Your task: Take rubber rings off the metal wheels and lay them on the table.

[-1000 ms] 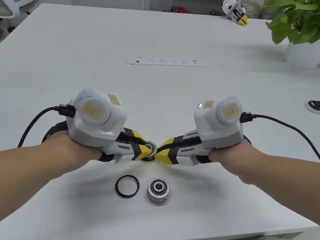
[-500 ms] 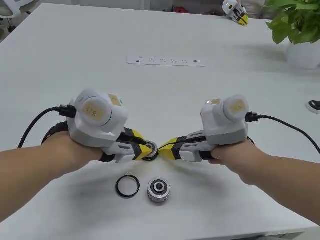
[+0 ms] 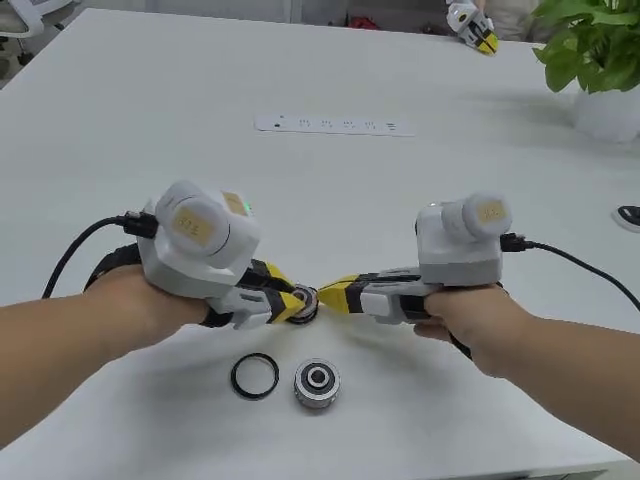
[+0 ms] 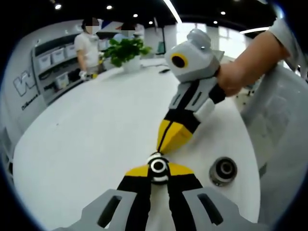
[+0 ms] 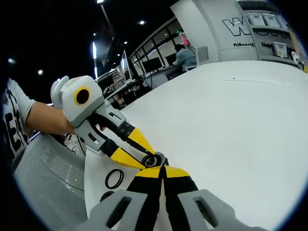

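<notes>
Bracing the small metal wheel [image 3: 306, 298] just above the desk [image 3: 400, 200], the left tongs [image 3: 290, 304] are closed on it so its own ring can be peeled by the right tongs [image 3: 329, 295], shut at its rim; a freed rubber ring [image 3: 255, 375] and bare wheel [image 3: 317, 382] are laid nearby.

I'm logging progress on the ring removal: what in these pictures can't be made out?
Head view: whether the held wheel has a bare rim; the left tongs and right tongs cover it.
Left gripper view: that rim is too small and blurred to tell.
Right gripper view: whether the right tongs pinch anything; their own tips hide the contact.
</notes>
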{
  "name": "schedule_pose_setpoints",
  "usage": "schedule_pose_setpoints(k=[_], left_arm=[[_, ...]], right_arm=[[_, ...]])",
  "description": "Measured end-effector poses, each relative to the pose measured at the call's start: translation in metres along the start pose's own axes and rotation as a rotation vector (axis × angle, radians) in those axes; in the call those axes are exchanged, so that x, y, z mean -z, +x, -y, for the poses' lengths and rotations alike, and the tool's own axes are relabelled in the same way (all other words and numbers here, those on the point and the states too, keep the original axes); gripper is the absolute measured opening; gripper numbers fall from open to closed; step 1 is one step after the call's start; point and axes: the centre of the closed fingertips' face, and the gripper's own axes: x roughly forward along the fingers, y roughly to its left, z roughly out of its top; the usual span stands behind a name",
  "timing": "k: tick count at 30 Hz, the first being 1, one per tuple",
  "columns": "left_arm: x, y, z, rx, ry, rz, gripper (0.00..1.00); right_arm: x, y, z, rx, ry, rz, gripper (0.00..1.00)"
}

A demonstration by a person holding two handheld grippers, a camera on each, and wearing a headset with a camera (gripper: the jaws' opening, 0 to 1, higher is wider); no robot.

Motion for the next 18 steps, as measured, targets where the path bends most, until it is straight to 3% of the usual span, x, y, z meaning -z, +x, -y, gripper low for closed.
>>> schedule_pose_setpoints(k=[18], left_arm=[[0.0008,0.0012,-0.0022,-0.017,0.001,-0.025,0.12]], right_arm=[[-0.003,0.0026,-0.0072,-0.011,0.002,-0.002,0.0]])
